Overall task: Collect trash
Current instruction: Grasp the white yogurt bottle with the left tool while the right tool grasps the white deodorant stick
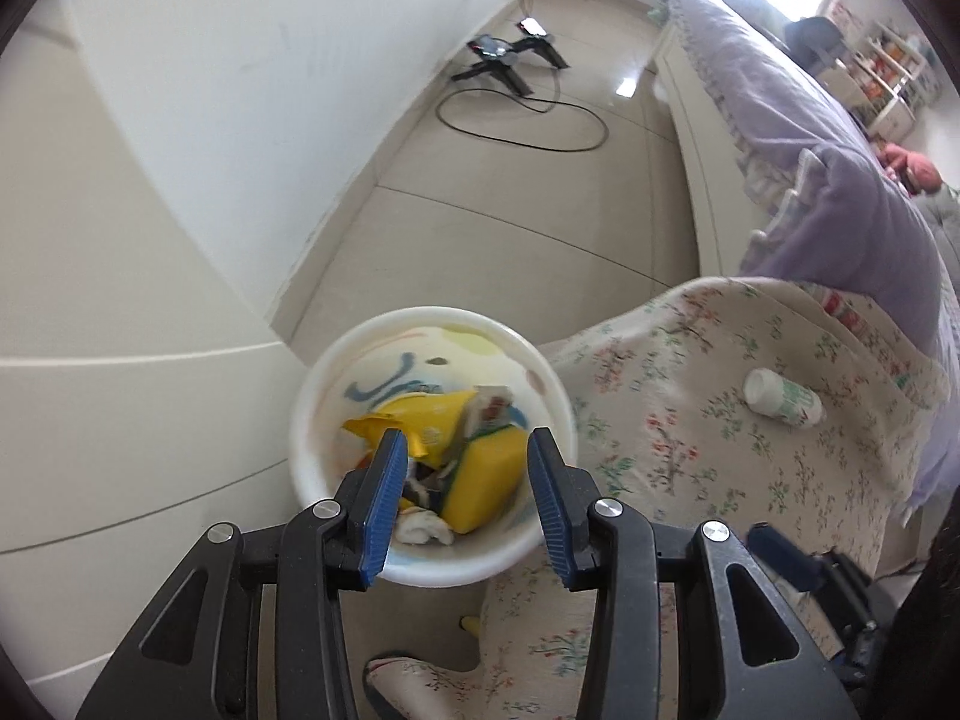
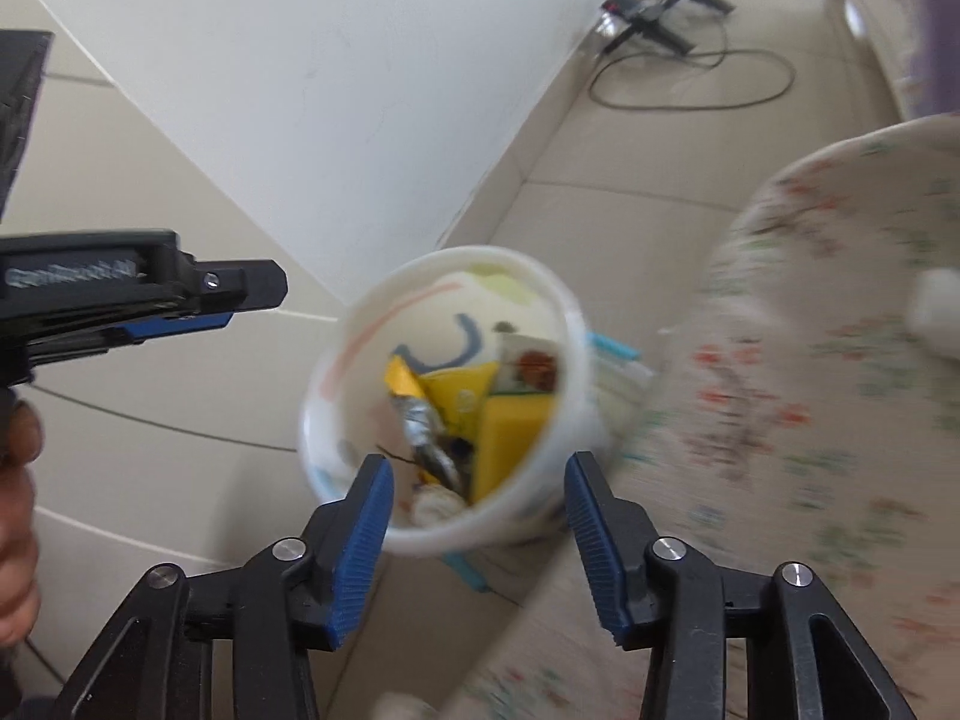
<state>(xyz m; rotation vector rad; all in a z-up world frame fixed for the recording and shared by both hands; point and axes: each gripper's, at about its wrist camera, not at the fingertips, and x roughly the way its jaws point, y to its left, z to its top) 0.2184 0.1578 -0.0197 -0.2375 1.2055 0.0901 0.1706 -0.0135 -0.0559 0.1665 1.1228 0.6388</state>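
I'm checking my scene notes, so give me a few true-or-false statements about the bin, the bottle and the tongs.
1. The white bin holds yellow wrappers. True.
2. The small white bottle is inside the bin. False: it lies on the floral cover, to the right of the bin.
3. The left tongs grip a wrapper. False: they are open and hold nothing.
4. The right tongs are open. True.

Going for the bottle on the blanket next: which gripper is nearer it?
Right. The bottle lies right of both; right gripper over the bin, left gripper farther left.
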